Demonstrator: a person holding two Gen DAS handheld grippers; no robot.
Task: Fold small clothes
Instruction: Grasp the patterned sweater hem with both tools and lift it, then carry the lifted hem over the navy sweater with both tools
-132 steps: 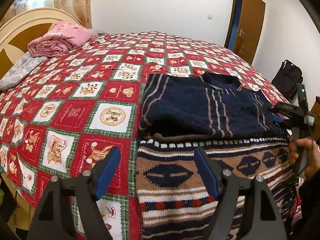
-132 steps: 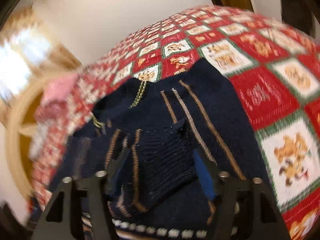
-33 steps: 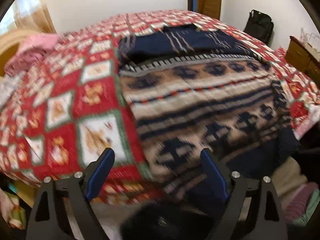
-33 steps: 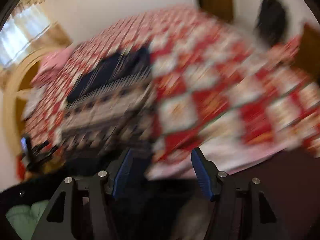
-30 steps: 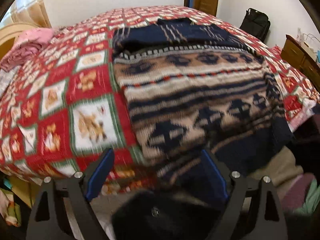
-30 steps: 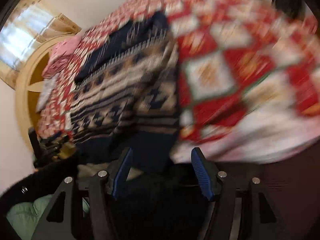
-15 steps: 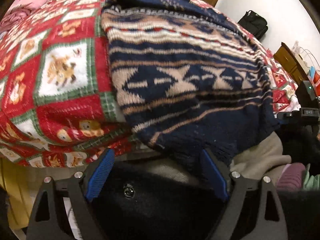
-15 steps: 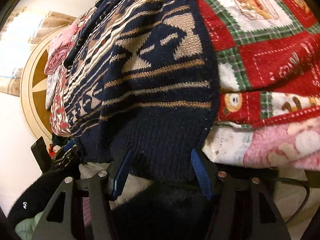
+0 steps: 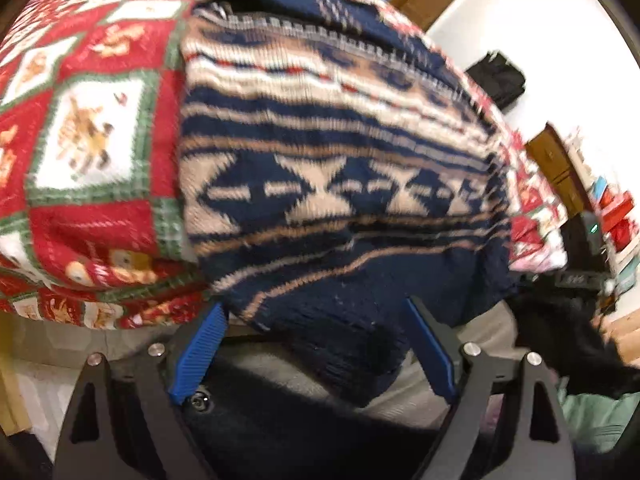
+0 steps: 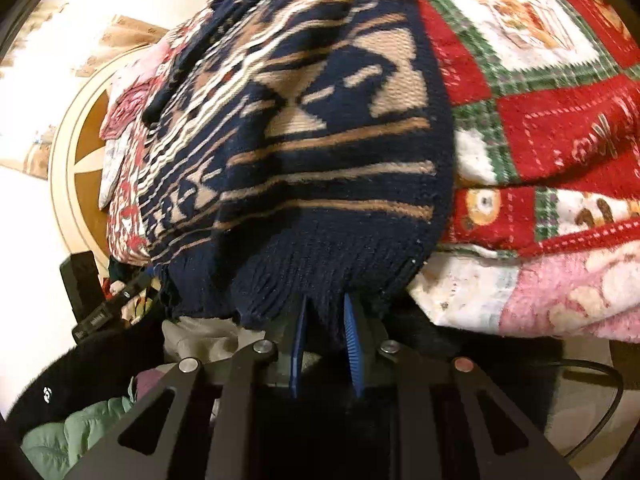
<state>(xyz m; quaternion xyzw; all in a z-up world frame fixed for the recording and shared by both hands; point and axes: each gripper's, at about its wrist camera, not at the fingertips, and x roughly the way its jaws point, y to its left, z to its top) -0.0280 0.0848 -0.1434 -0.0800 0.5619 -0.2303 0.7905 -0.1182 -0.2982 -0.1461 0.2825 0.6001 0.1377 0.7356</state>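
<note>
A navy and tan patterned sweater (image 9: 320, 160) lies on the bed, its ribbed navy hem hanging over the near edge. In the left wrist view my left gripper (image 9: 316, 316) stands open at the hem's left part. The hem hangs between its blue pads (image 9: 200, 348) without being pressed. In the right wrist view the sweater (image 10: 320, 140) fills the middle. My right gripper (image 10: 325, 308) has its jaws closing, and its pads (image 10: 352, 328) pinch the hem's right part.
The red patchwork quilt (image 9: 88, 140) covers the bed, also seen as the quilt (image 10: 560, 120) with a pink blanket (image 10: 560, 300) beneath. A black bag (image 9: 496, 76) and a wooden dresser (image 9: 556, 160) stand beyond. The person's dark clothing lies below both grippers.
Both grippers have dropped from over the bed to the sweater's hem at the near edge. The right jaws have narrowed onto the hem. The left jaws stay wide.
</note>
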